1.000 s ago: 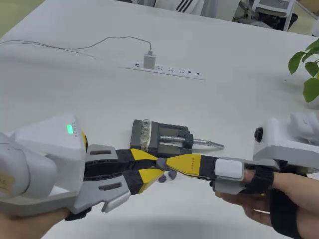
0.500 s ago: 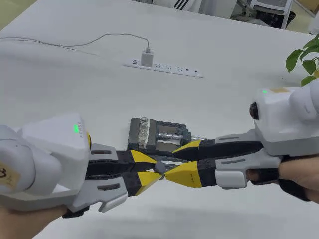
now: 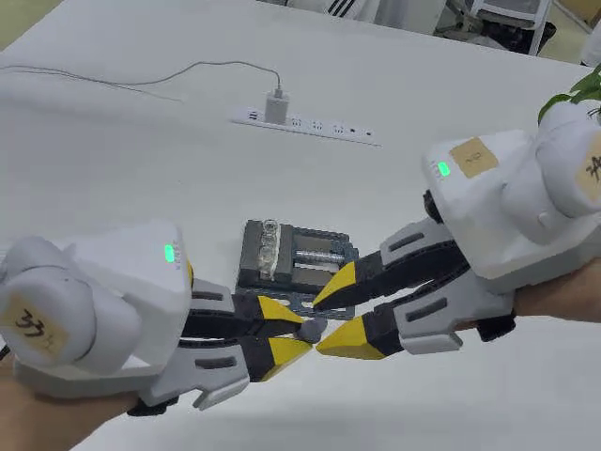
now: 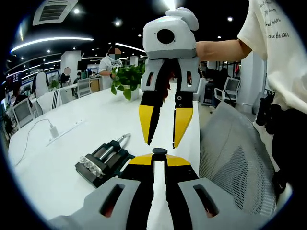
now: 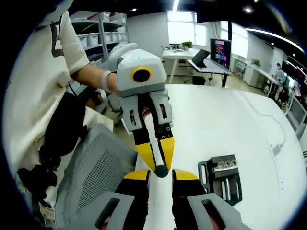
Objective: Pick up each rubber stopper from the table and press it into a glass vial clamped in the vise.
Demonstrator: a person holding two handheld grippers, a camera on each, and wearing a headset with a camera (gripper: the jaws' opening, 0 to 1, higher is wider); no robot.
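**Head view.** The left gripper point(image 3: 306, 333) sat low at left, jaws clenched on a dark rubber stopper point(image 3: 314, 327). It held the stopper over the white table point(image 3: 141, 188), just in front of the vise point(image 3: 299, 272). The right gripper point(image 3: 319, 329) pointed in from the right with its jaws spread, one tip above the stopper and one below. Contact could not be told. Glass vials point(image 3: 270, 248) stood clamped at the vise's left end. A power strip point(image 3: 310, 126) lay well beyond.

**Left gripper view.** The stopper point(image 4: 159, 152) was pinched at the tips of this view's own jaws. The right gripper point(image 4: 162, 143) faced it, jaws released. The vise point(image 4: 108, 158) lay on the table to the left.

**Right gripper view.** This view's own jaws stood parted, flanking the stopper point(image 5: 161, 170). The left gripper point(image 5: 161, 165) gripped it opposite. The vise point(image 5: 225, 184) lay to the right.
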